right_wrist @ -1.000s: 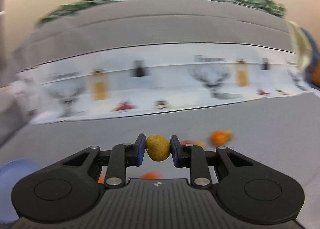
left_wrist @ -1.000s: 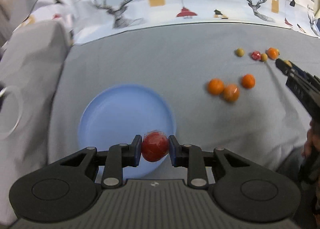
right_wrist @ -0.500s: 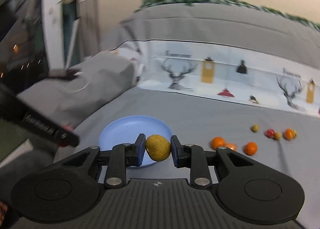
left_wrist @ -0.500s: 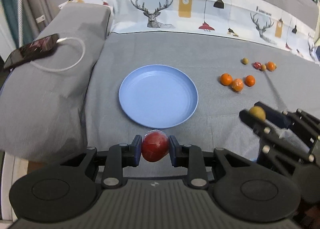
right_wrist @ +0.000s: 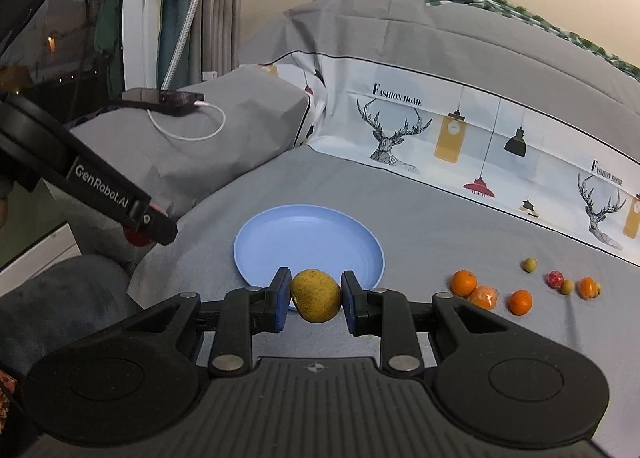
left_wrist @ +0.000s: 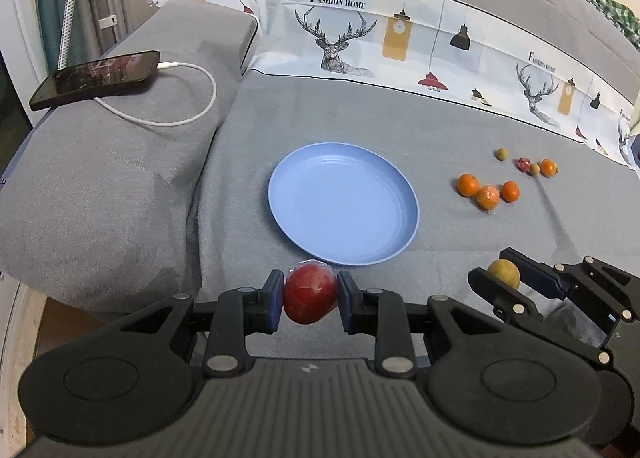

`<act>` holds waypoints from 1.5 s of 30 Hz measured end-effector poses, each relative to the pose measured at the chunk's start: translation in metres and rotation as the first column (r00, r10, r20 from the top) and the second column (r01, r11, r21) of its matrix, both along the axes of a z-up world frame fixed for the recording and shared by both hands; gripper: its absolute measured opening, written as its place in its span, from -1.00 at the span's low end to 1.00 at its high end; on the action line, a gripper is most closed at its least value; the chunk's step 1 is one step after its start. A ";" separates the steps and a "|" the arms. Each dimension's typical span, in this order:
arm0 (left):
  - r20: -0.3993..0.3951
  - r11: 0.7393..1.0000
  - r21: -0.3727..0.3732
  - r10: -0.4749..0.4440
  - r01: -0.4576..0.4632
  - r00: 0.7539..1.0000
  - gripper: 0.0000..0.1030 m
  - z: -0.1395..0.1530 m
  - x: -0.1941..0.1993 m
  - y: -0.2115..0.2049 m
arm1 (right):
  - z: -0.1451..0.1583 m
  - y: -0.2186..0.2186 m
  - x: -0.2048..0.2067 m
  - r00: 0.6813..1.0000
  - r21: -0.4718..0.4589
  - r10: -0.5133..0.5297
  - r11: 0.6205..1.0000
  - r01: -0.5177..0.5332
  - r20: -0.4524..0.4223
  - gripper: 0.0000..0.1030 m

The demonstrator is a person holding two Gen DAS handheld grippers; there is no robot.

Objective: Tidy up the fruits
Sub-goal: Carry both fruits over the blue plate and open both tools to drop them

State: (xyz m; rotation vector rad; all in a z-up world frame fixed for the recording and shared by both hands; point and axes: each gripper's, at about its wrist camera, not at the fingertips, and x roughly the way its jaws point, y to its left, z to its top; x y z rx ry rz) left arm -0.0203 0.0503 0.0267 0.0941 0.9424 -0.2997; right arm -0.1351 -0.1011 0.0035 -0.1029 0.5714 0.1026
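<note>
Fingers on both grippers are closed down snug on fruit: the left gripper [left_wrist: 310,300] has a red fruit [left_wrist: 309,293] pinched between its blue pads, and the right gripper [right_wrist: 315,301] is clamped on a yellow-brown fruit [right_wrist: 316,295]. What's changed in the last second is basically the viewpoint. Both hands pulled up and back, so the blue plate [left_wrist: 344,246] that was right under the red fruit now sits in the middle of the left frame with nothing on it, a bit beyond the fingertips. The right one swung round from the scattered fruit and now faces the plate too, which shows just behind its fruit at lower centre. My guess is both pieces are about to get dropped on the plate, nothing's been sorted yet

Still loose on the gray sheet [left_wrist: 440,130], right side of both frames: three oranges [left_wrist: 488,196] bunched together, and further back a row of smaller bits, one of them red [left_wrist: 523,164], too tiny to name. The red fruit looks wrapped in clear film, hard to be sure. A phone [left_wrist: 96,78] on its cable sits upper left, and the left gripper's body blocks the left edge of the right view
</note>
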 end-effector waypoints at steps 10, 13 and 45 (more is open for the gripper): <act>-0.009 1.000 0.026 0.015 -0.015 1.000 -0.39 -0.021 0.056 -0.021 | -0.021 -0.001 0.047 0.999 -0.020 -0.007 1.000 0.006 -0.050 -0.45; -0.020 0.999 0.031 0.011 -0.010 1.000 -0.39 -0.032 0.081 -0.031 | -0.030 -0.001 0.070 0.998 -0.019 -0.005 1.000 0.003 -0.066 -0.45; -0.052 0.992 0.110 0.066 -0.060 0.996 1.00 -0.052 0.064 -0.015 | -0.036 -0.004 0.064 0.981 0.057 -0.015 0.998 0.027 -0.196 0.93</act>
